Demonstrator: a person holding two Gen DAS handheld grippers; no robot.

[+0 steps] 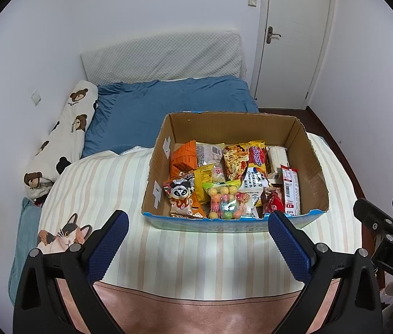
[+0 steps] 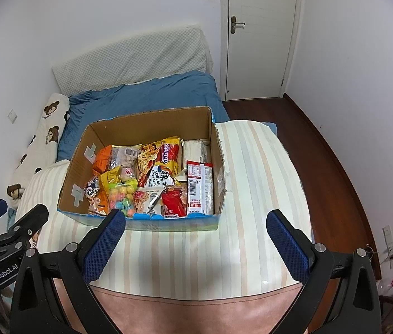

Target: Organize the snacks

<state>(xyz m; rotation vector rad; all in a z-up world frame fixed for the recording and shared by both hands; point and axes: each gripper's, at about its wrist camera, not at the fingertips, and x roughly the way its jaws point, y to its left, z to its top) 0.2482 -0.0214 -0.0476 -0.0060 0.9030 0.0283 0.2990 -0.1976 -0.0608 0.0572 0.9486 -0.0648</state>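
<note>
Resting on the striped cover [image 1: 202, 253] at the foot of the bed, the cardboard box [image 1: 312, 167] holds all the snacks visible in either view; no packet lies loose on the cover around it. Inside, the packets lie flat and overlapping, which keeps them below the box walls: an orange packet [image 1: 182, 157] in the far left corner, a yellow noodle packet [image 1: 256, 153] near the middle, a clear bag of coloured candy balls [image 1: 223, 201] against the near wall, a small red packet [image 1: 274, 203] beside it, and a long red-and-white packet [image 1: 290, 189] standing along the right wall. The left claw [image 1: 198, 246] hangs short of the box's near wall, its blue pads wide apart and gripping nothing. The right claw [image 2: 196, 245] is likewise spread and empty, level with the near wall's right half. Both positions give an unobstructed look into the box. This layout fits either snacks already gathered or a full box awaiting sorting; the pictures do not settle which.
</note>
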